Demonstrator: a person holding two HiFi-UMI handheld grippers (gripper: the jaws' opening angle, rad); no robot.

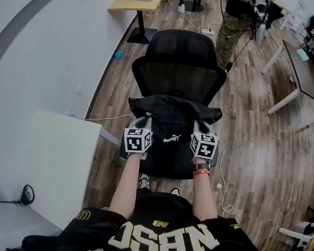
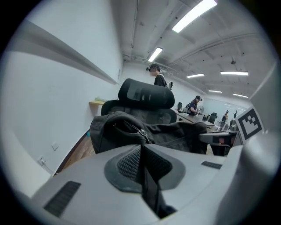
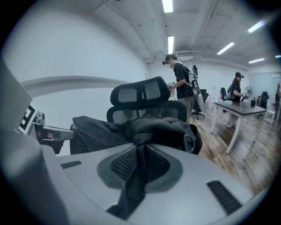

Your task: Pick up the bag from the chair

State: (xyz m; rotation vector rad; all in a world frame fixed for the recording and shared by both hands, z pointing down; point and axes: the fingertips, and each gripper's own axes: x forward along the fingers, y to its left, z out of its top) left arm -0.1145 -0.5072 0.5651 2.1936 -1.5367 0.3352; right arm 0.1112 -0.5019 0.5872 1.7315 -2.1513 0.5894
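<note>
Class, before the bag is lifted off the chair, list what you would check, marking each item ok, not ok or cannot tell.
1. The left gripper is shut on fabric of the bag: ok.
2. The right gripper is shut on the bag's fabric: ok.
3. The two grips sit on opposite sides of the bag, roughly level: ok.
4. The bag is free of the chair and its armrests: cannot tell.
5. The zipper is closed: cannot tell.
</note>
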